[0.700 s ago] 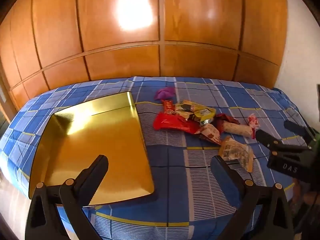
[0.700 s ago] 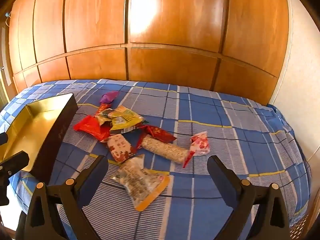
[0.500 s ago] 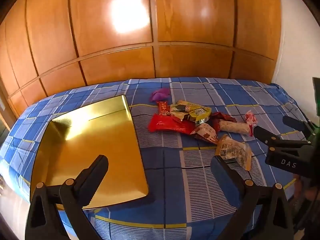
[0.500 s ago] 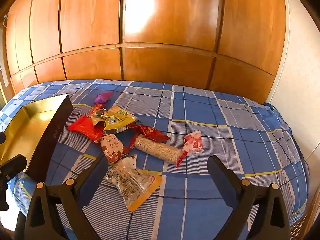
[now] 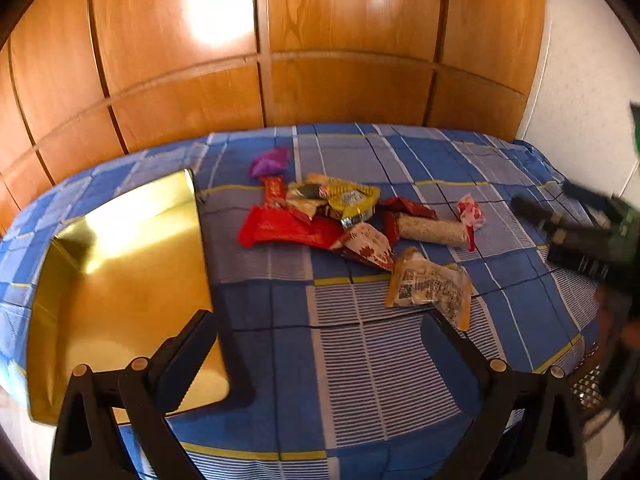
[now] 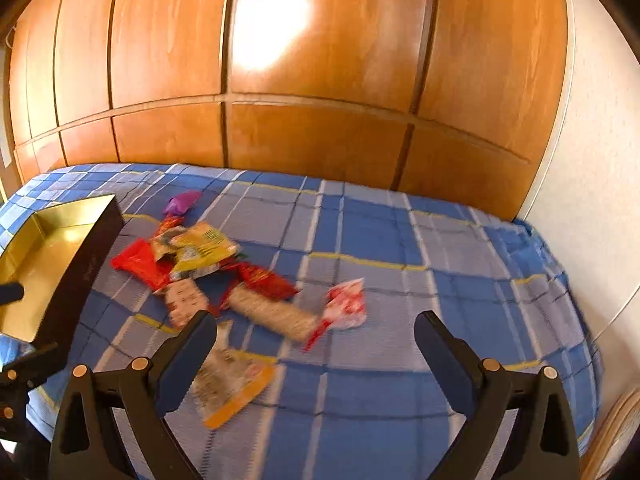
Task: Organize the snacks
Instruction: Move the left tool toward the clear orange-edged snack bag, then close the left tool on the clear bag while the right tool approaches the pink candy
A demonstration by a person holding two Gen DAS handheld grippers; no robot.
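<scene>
Wooden panels back a blue checked bed [image 5: 360,360]. Snacks [image 5: 344,220] lie heaped mid-bed, just right of a gold tray [image 5: 120,280] at the left edge; bare cloth lies beyond. Left gripper [image 5: 320,344] and right gripper [image 6: 316,344] hover wide open, empty.

The left wrist camera sits just behind the wide-spread black left tool [image 5: 320,344], looking steeply down and across the blue checked bed [image 5: 340,344] toward the orange-brown wooden panelled wardrobe [image 5: 340,60], with the shiny gold rectangular box [image 5: 120,280] close at its left. The right wrist camera rides behind the equally spread black right tool [image 6: 316,344], facing the same wardrobe [image 6: 320,80] at a shallower tilt from further right. Both views share the pile of coloured snack packets [image 5: 340,224] [image 6: 224,276], the gold box [image 6: 44,256] and the bed [image 6: 420,280].
</scene>
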